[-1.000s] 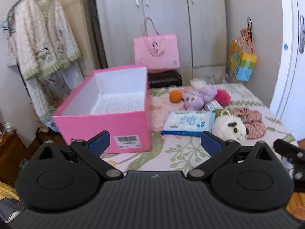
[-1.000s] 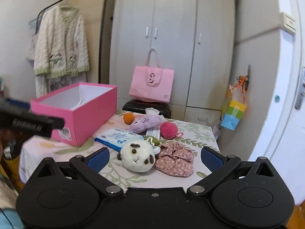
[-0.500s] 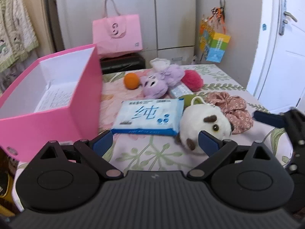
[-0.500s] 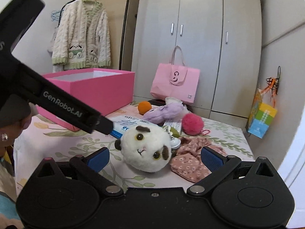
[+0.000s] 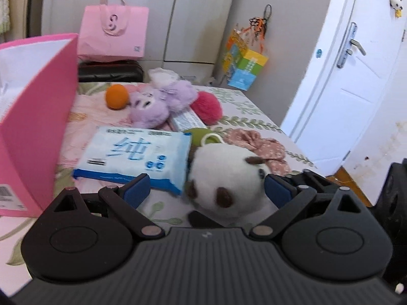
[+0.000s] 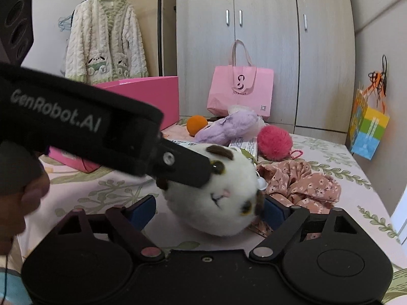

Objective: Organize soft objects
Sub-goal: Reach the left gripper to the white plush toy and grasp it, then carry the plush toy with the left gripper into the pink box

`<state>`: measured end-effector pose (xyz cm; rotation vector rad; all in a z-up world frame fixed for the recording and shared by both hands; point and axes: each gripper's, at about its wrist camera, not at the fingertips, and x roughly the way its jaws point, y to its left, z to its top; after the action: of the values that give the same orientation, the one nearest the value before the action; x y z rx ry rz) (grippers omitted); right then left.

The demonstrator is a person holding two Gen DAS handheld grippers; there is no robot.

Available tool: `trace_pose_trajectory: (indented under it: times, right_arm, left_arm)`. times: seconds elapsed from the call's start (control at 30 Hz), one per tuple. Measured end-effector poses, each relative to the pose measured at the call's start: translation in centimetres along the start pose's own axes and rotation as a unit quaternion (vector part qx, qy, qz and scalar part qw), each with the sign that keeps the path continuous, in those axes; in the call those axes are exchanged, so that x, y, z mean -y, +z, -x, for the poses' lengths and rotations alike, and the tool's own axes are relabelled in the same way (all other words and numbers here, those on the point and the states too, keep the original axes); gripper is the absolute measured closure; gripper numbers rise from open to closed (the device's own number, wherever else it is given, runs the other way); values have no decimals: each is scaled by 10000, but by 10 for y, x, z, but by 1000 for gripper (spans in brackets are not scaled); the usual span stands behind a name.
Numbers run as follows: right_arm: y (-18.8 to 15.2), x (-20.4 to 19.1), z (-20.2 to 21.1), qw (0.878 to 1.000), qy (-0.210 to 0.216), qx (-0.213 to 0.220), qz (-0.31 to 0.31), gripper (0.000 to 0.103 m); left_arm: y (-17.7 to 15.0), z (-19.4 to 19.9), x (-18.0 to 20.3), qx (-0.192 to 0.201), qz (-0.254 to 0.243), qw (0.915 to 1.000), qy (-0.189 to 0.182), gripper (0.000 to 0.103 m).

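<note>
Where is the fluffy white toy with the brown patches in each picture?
Left wrist view: the white plush toy sits low and centre-right, between the left gripper's open fingers, beside the blue tissue pack.
Right wrist view: the white plush toy sits low in the centre, between the right gripper's open fingers, partly covered by the other gripper.
Shared landmark: the pink tote bag by the wardrobe.
</note>
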<state>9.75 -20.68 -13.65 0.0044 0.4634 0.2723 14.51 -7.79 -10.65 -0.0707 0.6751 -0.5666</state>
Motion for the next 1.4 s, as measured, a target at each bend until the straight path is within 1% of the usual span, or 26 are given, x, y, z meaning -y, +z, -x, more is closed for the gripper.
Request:
trace_pose_trajectory:
  times: [0.07,0.1,0.13,0.17,0.2,0.27,0.3,0.37,0.5,0.53,0.57,0.6,0.67,0.83,0.97,1.07,1.2,1.4]
  right_arm:
    - [0,0,1,10000,-3,35,-70,17]
    - [-1,-1,2,9999,-74,52,-43,17]
    - [-1,-3,2,9998,-169,87,18,18]
    - [-2,-5,4,9995,-265,144,117,21]
    - [-3,-8,5,9991,-308,179,215,25]
    - [-4,-13,5,9984,-374,196,375,26]
    - [-4,-15,5,9979,-438,209,427,26]
    - [-5,-16,5,9971,-567,221,448,26]
    - [-4,-16,3,9980,-506,125,344,27]
    - [-4,-16,2,9983,-476,98,336,28]
    - [-5,-16,1,9983,-468,82,335,31]
    - [-5,-17,0,9982,-480,69,340,33]
    - [-5,-18,-1,9978,-530,87,379,34]
    - [-4,-25,6,9969,-589,162,501,35]
    - [-3,-38,17,9939,-698,244,821,35]
    - [-2,-48,25,9930,-672,271,936,35]
    - [0,-57,33,9941,-572,177,901,35]
    - [12,-65,41,9974,-372,-91,611,35]
  left_arm:
    - [-2,-1,3,-52,-6,9999,-91,17]
    - [-2,-1,4,-60,-5,9999,-153,19]
    - [-3,0,5,-51,-2,9998,-197,23]
    - [-3,2,5,-32,-4,9998,-217,24]
    - [-3,2,6,-5,-23,9998,-200,24]
    - [-3,1,9,53,-79,9999,-71,24]
    - [-2,0,10,75,-85,9999,-65,24]
    - [-1,-3,9,79,-5,9999,-140,24]
    - [-4,-14,2,-41,231,9988,-429,24]
    - [-6,-15,1,-50,304,9983,-488,25]
    - [-7,-16,-1,-74,376,9979,-525,29]
    - [-8,-16,-1,-82,387,9978,-531,30]
    - [-8,-14,0,-81,393,9979,-516,32]
    - [-9,-5,5,-58,353,9982,-482,32]
    - [-8,8,6,-66,353,9979,-532,32]
    - [-8,19,6,-96,347,9980,-516,32]
    - [-10,31,7,-200,314,9985,-392,32]
    - [-12,51,10,-286,211,9992,-206,32]
